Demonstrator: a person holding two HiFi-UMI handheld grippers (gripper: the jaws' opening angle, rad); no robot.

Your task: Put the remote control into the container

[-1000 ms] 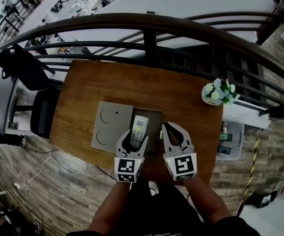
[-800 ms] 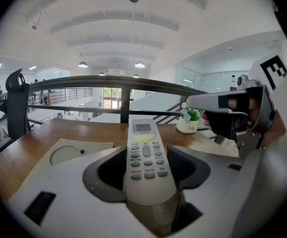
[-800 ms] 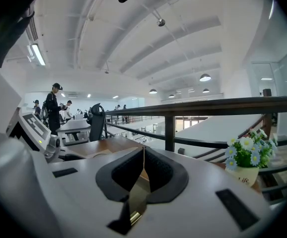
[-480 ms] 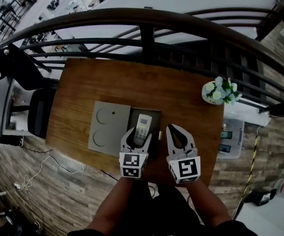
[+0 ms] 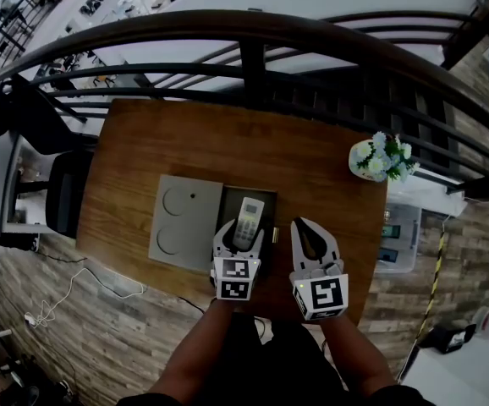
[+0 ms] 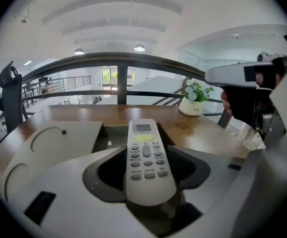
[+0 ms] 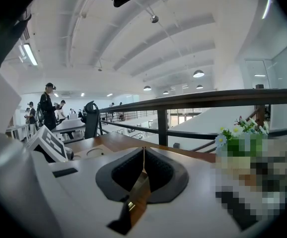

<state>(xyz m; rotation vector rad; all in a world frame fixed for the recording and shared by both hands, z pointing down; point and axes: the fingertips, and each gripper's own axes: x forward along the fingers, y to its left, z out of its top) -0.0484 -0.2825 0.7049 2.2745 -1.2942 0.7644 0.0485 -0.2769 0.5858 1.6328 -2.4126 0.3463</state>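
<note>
**Wooden table (image 5: 312,167), remote going in: finish it flat**

Low centre of the head view: left gripper (image 5: 239,233) clamped on the near end of the remote control (image 5: 246,223), right gripper (image 5: 299,224) pinched shut on nothing, just beside. Lower until the far end rests inside the dark container (image 5: 267,203), then spread the jaws and back out level, clear of the grey lid (image 5: 185,222) at left.

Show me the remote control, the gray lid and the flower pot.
remote control (image 5: 246,222), head view, on its keypad.
gray lid (image 5: 200,227), head view, flat area beside its circles.
flower pot (image 6: 190,108), left gripper view, white pot wall.
</note>
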